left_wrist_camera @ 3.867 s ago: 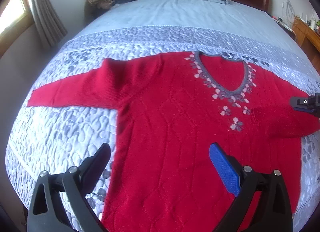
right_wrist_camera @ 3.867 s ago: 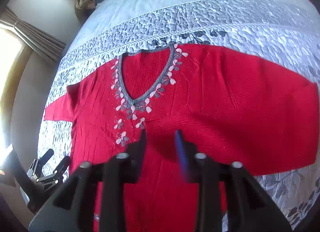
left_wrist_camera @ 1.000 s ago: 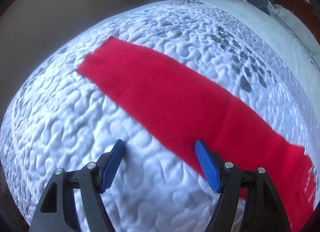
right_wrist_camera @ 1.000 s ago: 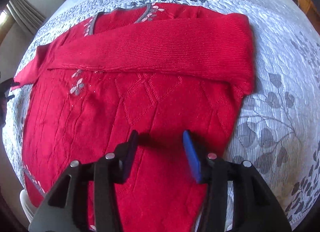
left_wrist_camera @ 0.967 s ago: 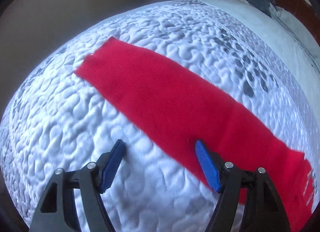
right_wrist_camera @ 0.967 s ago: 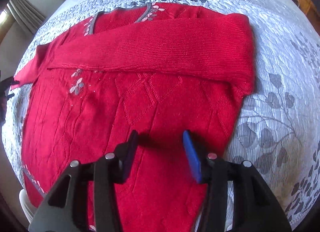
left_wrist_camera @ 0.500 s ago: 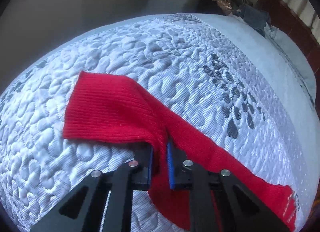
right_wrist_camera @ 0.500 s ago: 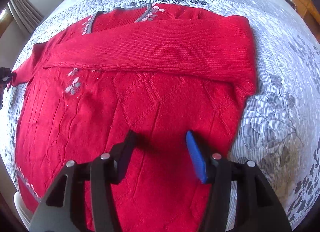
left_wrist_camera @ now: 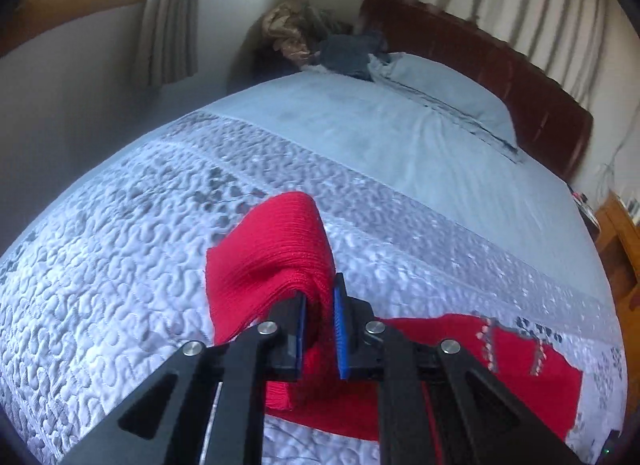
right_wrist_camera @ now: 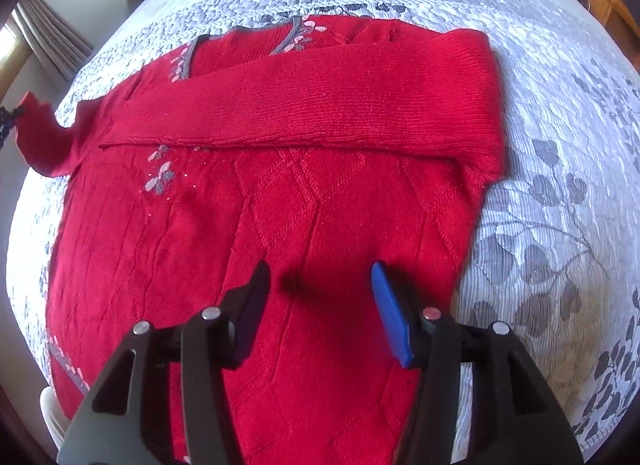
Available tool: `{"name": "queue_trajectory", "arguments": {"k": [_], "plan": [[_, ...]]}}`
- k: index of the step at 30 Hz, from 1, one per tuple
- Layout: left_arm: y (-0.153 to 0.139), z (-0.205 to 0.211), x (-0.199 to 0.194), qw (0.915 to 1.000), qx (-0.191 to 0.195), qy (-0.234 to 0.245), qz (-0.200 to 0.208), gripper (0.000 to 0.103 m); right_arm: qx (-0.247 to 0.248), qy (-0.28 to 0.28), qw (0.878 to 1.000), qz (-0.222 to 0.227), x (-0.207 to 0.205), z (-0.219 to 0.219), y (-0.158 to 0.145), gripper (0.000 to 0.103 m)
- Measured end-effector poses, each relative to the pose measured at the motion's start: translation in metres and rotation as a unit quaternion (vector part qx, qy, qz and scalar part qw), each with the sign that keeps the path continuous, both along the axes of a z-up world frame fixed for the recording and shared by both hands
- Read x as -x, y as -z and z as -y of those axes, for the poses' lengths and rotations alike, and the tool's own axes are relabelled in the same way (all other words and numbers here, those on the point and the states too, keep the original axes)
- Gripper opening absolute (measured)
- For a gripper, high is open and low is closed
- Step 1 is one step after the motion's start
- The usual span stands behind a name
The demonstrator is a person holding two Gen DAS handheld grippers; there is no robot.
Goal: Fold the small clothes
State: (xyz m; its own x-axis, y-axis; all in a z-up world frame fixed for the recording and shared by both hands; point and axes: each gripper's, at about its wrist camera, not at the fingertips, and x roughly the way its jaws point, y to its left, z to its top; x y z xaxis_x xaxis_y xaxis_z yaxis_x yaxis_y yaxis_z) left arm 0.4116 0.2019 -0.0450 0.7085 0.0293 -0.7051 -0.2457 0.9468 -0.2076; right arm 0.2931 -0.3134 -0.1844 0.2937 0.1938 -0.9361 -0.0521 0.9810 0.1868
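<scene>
**Left sleeve lifted off the bed for the second fold**

The red sweater (right_wrist_camera: 304,193) is spread on the quilted bed (right_wrist_camera: 560,193), filling the middle of the right wrist view. One sleeve (right_wrist_camera: 320,105) is already laid across the chest, just under the grey neckline. A second ago the other sleeve (left_wrist_camera: 276,261) was lying flat on the quilt between wide-open jaws; now it is pinched by the left gripper (left_wrist_camera: 320,329), whose blue pads are closed on a bunched fold of the knit, and it is raised clear of the bed in the centre of the left wrist view. In the right wrist view the same sleeve is seen curling up at the far left edge. The right gripper (right_wrist_camera: 320,305) is held half open over the lower body of the sweater, with nothing gripped; it has barely moved. By this reading, the second sleeve fold is under way, and the sleeve is likely meant to be carried over the chest next.
</scene>
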Motion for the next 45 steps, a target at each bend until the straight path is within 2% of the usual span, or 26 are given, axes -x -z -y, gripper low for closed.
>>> {"name": "queue_trajectory", "arguments": {"k": [3, 7, 13, 17, 20, 23, 25, 27, 30, 32, 34, 36, 37, 39, 42, 45], "plan": [[-0.012, 0.062, 0.002, 0.9981, -0.005, 0.058, 0.018, 0.011, 0.002, -0.002, 1.0, 0.008, 0.005, 0.002, -0.007, 0.052], [-0.014, 0.128, 0.006, 0.9932, 0.002, 0.113, 0.029, 0.011, 0.011, -0.005, 1.0, 0.023, 0.01, 0.003, -0.016, 0.052], [0.009, 0.22, 0.005, 0.9854, 0.012, 0.169, 0.014, 0.011, 0.018, -0.015, 0.999, 0.04, 0.015, 0.002, -0.025, 0.052], [0.029, 0.265, 0.006, 0.9798, 0.009, 0.2, 0.003, 0.011, 0.025, -0.02, 0.998, 0.045, 0.019, 0.003, -0.026, 0.052], [0.052, 0.294, 0.003, 0.9752, 0.006, 0.219, -0.028, 0.012, 0.024, -0.021, 0.999, 0.043, 0.021, 0.005, -0.024, 0.052], [0.086, 0.31, -0.006, 0.9686, 0.005, 0.234, -0.085, 0.013, 0.021, -0.018, 0.999, 0.034, 0.021, 0.007, -0.018, 0.052], [0.108, 0.311, -0.009, 0.9623, 0.006, 0.242, -0.124, 0.017, 0.018, -0.017, 0.999, 0.026, 0.021, 0.006, -0.013, 0.052], [0.116, 0.303, -0.004, 0.9603, 0.012, 0.24, -0.142, 0.037, 0.017, -0.017, 1.0, 0.016, 0.021, 0.005, -0.007, 0.052], [0.098, 0.281, 0.013, 0.9582, 0.031, 0.257, -0.123, 0.052, 0.02, -0.019, 1.0, 0.012, 0.021, 0.004, -0.003, 0.051], [0.075, 0.258, 0.025, 0.9623, 0.022, 0.255, -0.093, 0.058, 0.023, -0.019, 0.999, 0.011, 0.021, 0.002, -0.004, 0.052], [0.067, 0.23, 0.025, 0.9698, -0.011, 0.228, -0.086, 0.058, 0.014, -0.021, 1.0, 0.015, 0.02, -0.002, -0.01, 0.052], [0.074, 0.201, 0.014, 0.9753, -0.056, 0.186, -0.105, 0.056, 0.007, -0.03, 0.999, 0.018, 0.018, -0.011, -0.015, 0.052], [0.08, 0.192, 0.008, 0.9758, -0.061, 0.175, -0.117, 0.056, 0.004, -0.036, 0.999, 0.016, 0.016, -0.019, -0.015, 0.052], [0.097, 0.171, -0.006, 0.9742, -0.054, 0.159, -0.15, 0.055, -0.005, -0.049, 0.999, 0.002, 0.011, -0.031, -0.011, 0.051], [0.133, 0.159, -0.021, 0.9633, -0.052, 0.161, -0.208, 0.053, 0.007, -0.053, 0.998, -0.039, 0.0, -0.041, 0.009, 0.052], [0.143, 0.152, -0.022, 0.9654, -0.035, 0.162, -0.201, 0.054, 0.018, -0.055, 0.997, -0.052, -0.008, -0.047, 0.012, 0.053]]}}
